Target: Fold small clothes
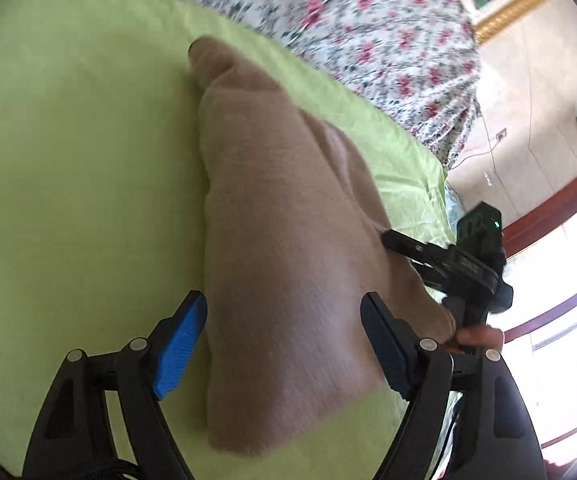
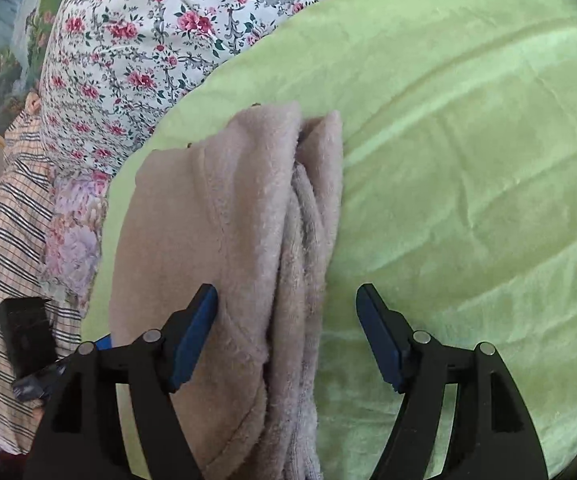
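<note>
Across the green blanket (image 1: 68, 152), from the left wrist view: lay a folded beige fleece garment (image 1: 288, 260), long and narrow, running from the near edge toward the floral sheet (image 1: 348, 20). Hovered over its near end, the left gripper (image 1: 284, 344), released, jaws wide with the fleece between the blue pads but not pressed. Seen right of the garment, the right gripper (image 1: 440, 256), its tip at the cloth's edge, and part of a hand (image 1: 480, 336).

Right wrist view: rested on the same blanket (image 2: 468, 160), the garment (image 2: 228, 240), folded in soft layers. Stood released over its right edge, the right gripper (image 2: 286, 332), gripping nothing. Left of the garment, striped cloth (image 2: 8, 240) with a black device (image 2: 26, 332).
</note>
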`<action>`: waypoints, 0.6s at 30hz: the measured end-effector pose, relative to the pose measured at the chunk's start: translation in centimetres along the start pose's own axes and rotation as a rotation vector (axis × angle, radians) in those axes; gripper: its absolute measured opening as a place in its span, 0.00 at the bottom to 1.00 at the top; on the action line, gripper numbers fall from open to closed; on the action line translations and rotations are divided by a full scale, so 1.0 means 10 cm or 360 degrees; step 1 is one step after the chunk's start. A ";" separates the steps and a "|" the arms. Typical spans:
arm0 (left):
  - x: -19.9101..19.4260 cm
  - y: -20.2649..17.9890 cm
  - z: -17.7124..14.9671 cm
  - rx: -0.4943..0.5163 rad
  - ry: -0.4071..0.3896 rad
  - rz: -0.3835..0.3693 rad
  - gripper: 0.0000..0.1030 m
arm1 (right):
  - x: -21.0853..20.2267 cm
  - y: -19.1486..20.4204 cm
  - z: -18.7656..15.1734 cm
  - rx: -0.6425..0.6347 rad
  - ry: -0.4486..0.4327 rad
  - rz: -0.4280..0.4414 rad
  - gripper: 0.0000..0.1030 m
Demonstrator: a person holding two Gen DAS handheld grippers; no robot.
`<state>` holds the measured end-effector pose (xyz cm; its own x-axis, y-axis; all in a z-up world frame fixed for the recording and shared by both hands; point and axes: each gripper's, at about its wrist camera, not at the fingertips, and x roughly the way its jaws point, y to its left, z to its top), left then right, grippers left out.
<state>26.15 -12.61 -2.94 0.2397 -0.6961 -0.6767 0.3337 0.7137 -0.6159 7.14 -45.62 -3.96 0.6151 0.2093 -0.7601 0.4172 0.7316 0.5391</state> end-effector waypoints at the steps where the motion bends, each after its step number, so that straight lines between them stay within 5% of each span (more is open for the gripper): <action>1: 0.07 0.06 0.04 -0.0031 0.0030 0.0005 0.77 | 0.02 -0.01 0.02 0.0013 0.0004 0.0018 0.70; 7: 0.55 0.33 0.30 -0.0102 0.0178 -0.0089 0.83 | 0.22 -0.06 0.10 0.0047 0.0065 0.0060 0.70; 8: 0.58 0.35 0.34 -0.0092 0.0163 -0.0111 0.78 | 0.24 -0.04 0.10 0.0043 0.0075 0.0070 0.62; 9: 0.58 0.36 0.35 -0.0079 0.0155 -0.0123 0.60 | 0.28 -0.03 0.09 0.0067 0.0106 0.0131 0.39; 12: 0.60 0.36 0.38 -0.0051 0.0151 -0.0126 0.46 | 0.28 0.08 0.03 0.0057 0.0073 0.0135 0.32; 18: -0.03 0.29 0.13 0.0043 0.0045 -0.0092 0.41 | 0.12 0.59 -0.22 -0.0040 -0.0003 0.0264 0.28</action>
<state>28.21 -10.45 -4.01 0.1937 -0.7334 -0.6516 0.3711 0.6696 -0.6434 8.90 -39.61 -2.47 0.6755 0.3275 -0.6606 0.2930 0.7030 0.6481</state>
